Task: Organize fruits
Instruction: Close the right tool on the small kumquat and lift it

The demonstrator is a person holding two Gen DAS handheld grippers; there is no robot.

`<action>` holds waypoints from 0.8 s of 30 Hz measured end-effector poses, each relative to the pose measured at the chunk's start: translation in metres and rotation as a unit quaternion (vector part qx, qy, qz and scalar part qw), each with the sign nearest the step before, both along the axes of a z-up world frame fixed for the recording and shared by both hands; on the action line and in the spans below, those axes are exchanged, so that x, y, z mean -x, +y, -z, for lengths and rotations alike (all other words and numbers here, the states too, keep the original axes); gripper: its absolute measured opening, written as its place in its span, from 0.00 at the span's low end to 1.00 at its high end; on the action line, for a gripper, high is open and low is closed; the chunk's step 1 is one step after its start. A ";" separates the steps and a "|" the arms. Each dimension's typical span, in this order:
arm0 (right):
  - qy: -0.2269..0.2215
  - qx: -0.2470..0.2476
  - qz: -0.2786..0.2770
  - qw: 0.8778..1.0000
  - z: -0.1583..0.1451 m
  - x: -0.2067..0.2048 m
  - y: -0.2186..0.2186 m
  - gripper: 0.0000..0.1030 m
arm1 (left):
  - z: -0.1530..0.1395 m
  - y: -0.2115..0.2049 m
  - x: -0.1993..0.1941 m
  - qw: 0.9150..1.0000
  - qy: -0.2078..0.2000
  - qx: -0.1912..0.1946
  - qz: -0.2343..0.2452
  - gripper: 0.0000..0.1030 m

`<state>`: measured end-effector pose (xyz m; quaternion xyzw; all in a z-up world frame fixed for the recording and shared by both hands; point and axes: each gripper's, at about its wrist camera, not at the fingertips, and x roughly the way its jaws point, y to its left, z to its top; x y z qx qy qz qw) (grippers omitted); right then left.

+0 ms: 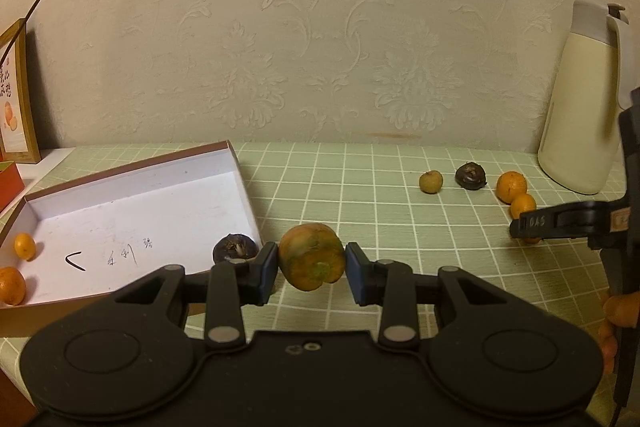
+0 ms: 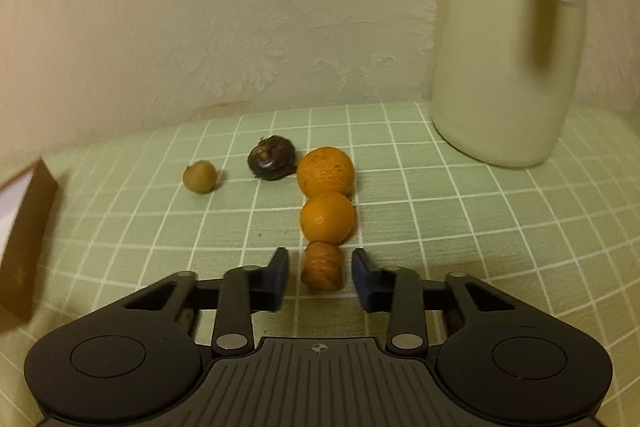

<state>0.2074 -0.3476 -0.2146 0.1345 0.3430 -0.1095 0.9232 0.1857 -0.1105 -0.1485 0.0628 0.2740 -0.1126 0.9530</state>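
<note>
My left gripper (image 1: 311,269) is shut on a green-orange tangerine (image 1: 311,255), held just right of the open white box (image 1: 132,211). The box holds two small oranges (image 1: 24,246) (image 1: 11,285) and a dark brown fruit (image 1: 235,248). My right gripper (image 2: 321,275) is open, its jaws on either side of a small wrinkled brown fruit (image 2: 323,265) on the table, with gaps on both sides. Beyond that lie two oranges (image 2: 327,217) (image 2: 325,171), a dark fruit (image 2: 272,157) and a small yellow-green fruit (image 2: 200,176). The right gripper also shows in the left wrist view (image 1: 520,225).
A cream thermos jug (image 2: 508,59) stands at the back right against the wallpapered wall. A green checked cloth (image 1: 360,179) covers the table. A framed orange picture (image 1: 14,95) and a red box (image 1: 10,183) stand at far left. The box's brown corner (image 2: 28,243) shows in the right view.
</note>
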 end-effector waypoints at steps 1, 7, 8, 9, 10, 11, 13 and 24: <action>0.001 0.007 -0.002 1.000 0.000 0.000 0.002 0.32 | 0.000 0.000 0.000 1.000 0.000 0.000 0.000 0.26; 0.004 0.036 -0.017 0.999 0.001 0.000 0.010 0.20 | 0.000 0.003 0.001 1.000 -0.002 -0.003 -0.003 0.26; 0.003 0.039 -0.018 0.999 0.001 0.000 0.012 0.20 | -0.001 0.004 0.001 1.000 -0.003 -0.003 -0.004 0.26; 0.000 0.037 -0.019 0.999 0.001 0.001 0.012 0.20 | -0.002 0.005 0.001 1.000 -0.003 -0.003 -0.006 0.26; -0.005 0.034 -0.020 0.999 -0.002 0.003 0.013 0.20 | -0.002 0.007 0.001 1.000 -0.002 -0.001 -0.008 0.26; -0.015 0.034 -0.020 0.999 -0.006 0.006 0.014 0.20 | -0.004 0.009 0.001 1.000 -0.002 0.001 -0.010 0.26; -0.042 0.035 -0.024 0.998 -0.020 0.014 0.019 0.20 | -0.007 0.013 0.002 1.000 -0.006 0.002 -0.014 0.26; -0.188 0.012 -0.103 0.977 -0.094 0.064 0.085 0.20 | -0.045 0.075 0.014 0.995 -0.053 0.017 -0.082 0.26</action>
